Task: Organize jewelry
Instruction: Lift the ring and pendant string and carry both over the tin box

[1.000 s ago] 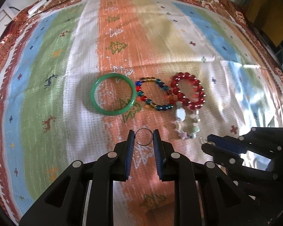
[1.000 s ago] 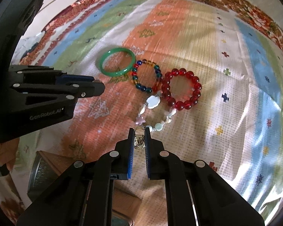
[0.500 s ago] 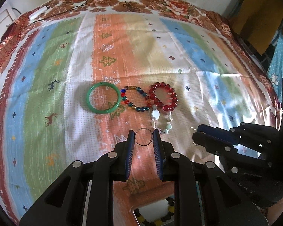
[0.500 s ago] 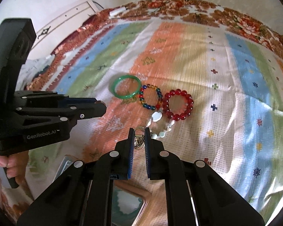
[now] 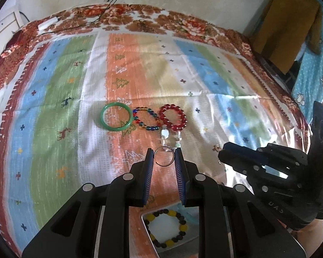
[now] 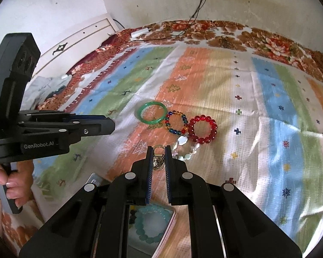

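My left gripper (image 5: 164,157) is shut on a thin silver ring (image 5: 164,158), held above the striped cloth. My right gripper (image 6: 158,155) is shut on a small bunch of gold and silver jewelry (image 6: 157,161). On the cloth lie a green bangle (image 5: 115,119), a multicolour bead bracelet (image 5: 145,119), a red bead bracelet (image 5: 172,117) and a pale shell bracelet (image 6: 186,148). Below the grippers a tray (image 5: 149,237) holds a yellow-and-black bead bracelet (image 5: 166,229) and a turquoise bead bracelet (image 6: 150,223).
The striped cloth (image 5: 53,107) covers a bed with a floral border. A white cable box (image 5: 47,24) and wires lie at the far edge. A brown chair (image 5: 286,25) stands at the right. A white headboard (image 6: 79,40) is at the left.
Both grippers have pulled back and up from the bracelets, each keeping its piece. The tray with bead bracelets has come into view below them.
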`<state>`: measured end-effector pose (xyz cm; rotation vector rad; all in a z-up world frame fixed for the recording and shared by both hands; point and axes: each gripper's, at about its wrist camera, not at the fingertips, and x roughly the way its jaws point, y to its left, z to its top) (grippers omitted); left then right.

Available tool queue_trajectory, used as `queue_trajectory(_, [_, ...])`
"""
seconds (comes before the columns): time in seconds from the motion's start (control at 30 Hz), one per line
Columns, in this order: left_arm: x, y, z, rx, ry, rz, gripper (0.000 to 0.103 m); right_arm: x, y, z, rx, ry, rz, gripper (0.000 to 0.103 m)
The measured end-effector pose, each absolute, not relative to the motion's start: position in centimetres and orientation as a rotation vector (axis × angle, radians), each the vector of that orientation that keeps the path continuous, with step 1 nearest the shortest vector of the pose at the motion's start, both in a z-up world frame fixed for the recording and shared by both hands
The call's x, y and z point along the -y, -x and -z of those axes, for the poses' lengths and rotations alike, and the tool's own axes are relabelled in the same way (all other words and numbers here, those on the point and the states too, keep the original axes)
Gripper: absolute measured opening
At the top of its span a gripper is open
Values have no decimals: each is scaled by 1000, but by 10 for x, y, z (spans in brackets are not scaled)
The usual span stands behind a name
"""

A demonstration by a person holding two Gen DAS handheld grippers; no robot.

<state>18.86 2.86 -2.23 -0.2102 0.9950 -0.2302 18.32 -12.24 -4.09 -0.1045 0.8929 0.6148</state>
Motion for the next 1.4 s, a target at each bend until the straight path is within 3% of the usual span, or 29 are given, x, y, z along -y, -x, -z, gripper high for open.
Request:
queue_trajectory(1.33, [3,-77,7,-787,75,260,20,138,-105,36,-864,91,-686,11])
queue_trajectory(1.37, [3,-77,7,-789,77,261,20,138,-105,38,-873,88,-691,11])
queue_trajectory(1.4, [3,-78,7,-793,80,262,27,137,-106,40,-889,87,-696,12])
